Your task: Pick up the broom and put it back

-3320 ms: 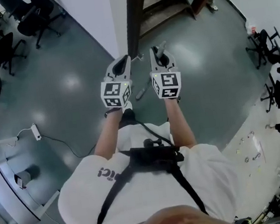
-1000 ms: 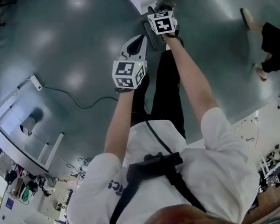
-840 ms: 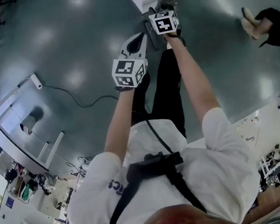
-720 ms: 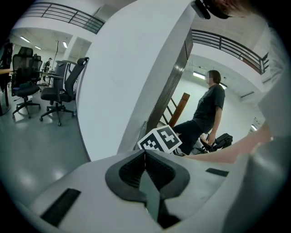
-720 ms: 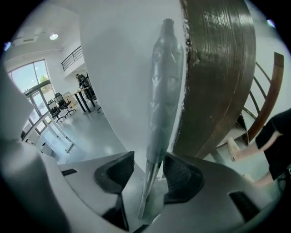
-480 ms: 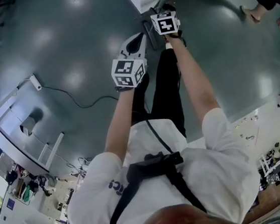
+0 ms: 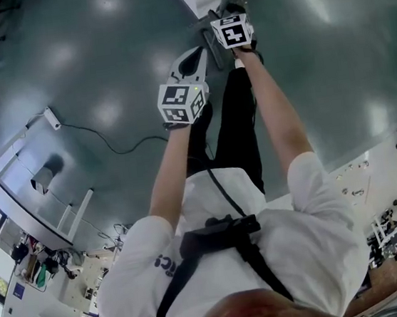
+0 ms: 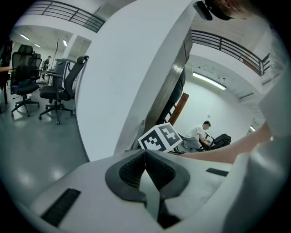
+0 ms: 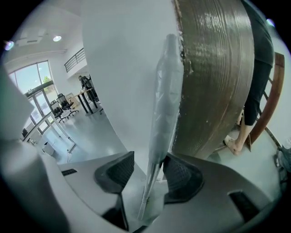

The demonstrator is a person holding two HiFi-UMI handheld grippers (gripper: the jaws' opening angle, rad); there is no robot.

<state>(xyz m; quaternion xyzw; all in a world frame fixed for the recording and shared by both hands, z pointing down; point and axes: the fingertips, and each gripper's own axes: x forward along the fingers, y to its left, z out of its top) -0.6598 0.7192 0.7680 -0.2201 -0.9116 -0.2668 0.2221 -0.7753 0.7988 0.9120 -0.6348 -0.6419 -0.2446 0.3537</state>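
Note:
The broom handle point(image 9: 166, 91), wrapped in clear plastic, stands upright against the corner where a white wall point(image 9: 122, 68) meets a brown wooden post point(image 9: 213, 82). My right gripper point(image 9: 149, 159) has just been opening. The handle stands between its jaws, close against the right pad point(image 9: 179, 175), with a gap to the left pad point(image 9: 116, 173). In the head view the right gripper point(image 7: 218, 17) reaches far forward to that corner. My left gripper point(image 8: 145, 152) is shut with nothing in it and hangs back beside the right arm point(image 7: 197, 57).
Someone's legs and sandalled foot point(image 9: 236, 143) stand just right of the post by the stairs. Office chairs point(image 8: 59, 86) are off to the left. On the grey floor to my left lies a power strip point(image 7: 51, 116) with its cable.
Since the oldest frame the right arm has stretched forward to the wall corner. Over the last second both grippers keep their places, and a passer-by at the upper right has left the head view.

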